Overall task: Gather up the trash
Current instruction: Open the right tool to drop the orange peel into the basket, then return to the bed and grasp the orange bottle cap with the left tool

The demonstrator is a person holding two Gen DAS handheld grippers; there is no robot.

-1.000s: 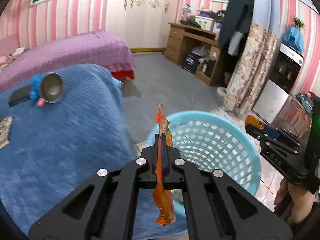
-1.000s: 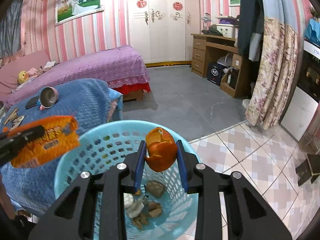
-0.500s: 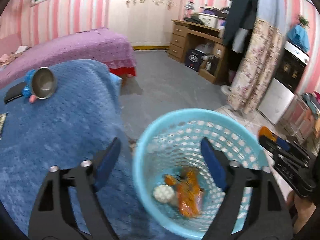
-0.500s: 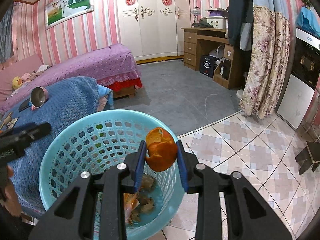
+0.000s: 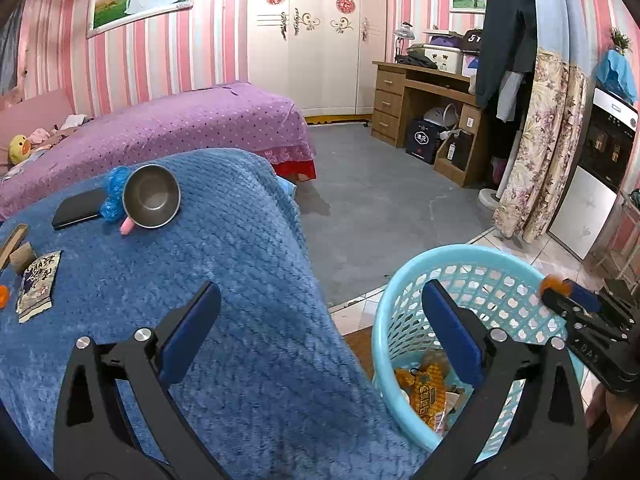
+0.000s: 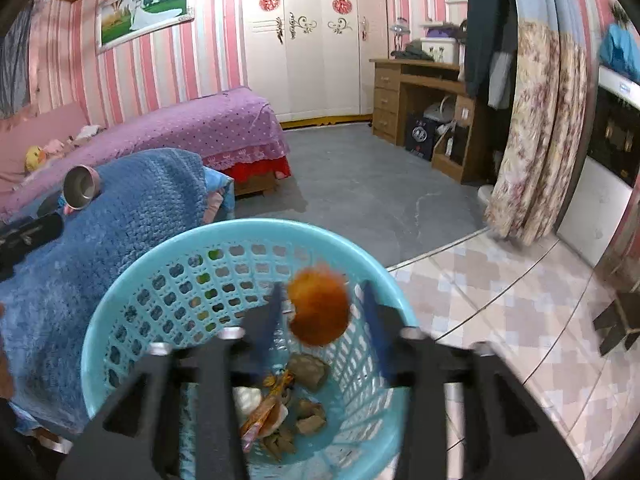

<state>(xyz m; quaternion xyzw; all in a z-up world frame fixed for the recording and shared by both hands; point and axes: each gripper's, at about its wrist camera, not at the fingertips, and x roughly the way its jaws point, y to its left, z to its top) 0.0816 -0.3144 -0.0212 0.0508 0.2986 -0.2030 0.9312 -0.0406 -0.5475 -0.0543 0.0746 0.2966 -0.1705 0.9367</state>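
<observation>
Right tongs have just spread, orange peel falling into the blue basket at six o'clock; left tongs gape empty, their orange wrapper already binned.

left gripper fingers spread wide

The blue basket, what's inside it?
In the basket: an orange snack wrapper, brown scraps and something white. The right gripper partly hides the bottom.
</observation>
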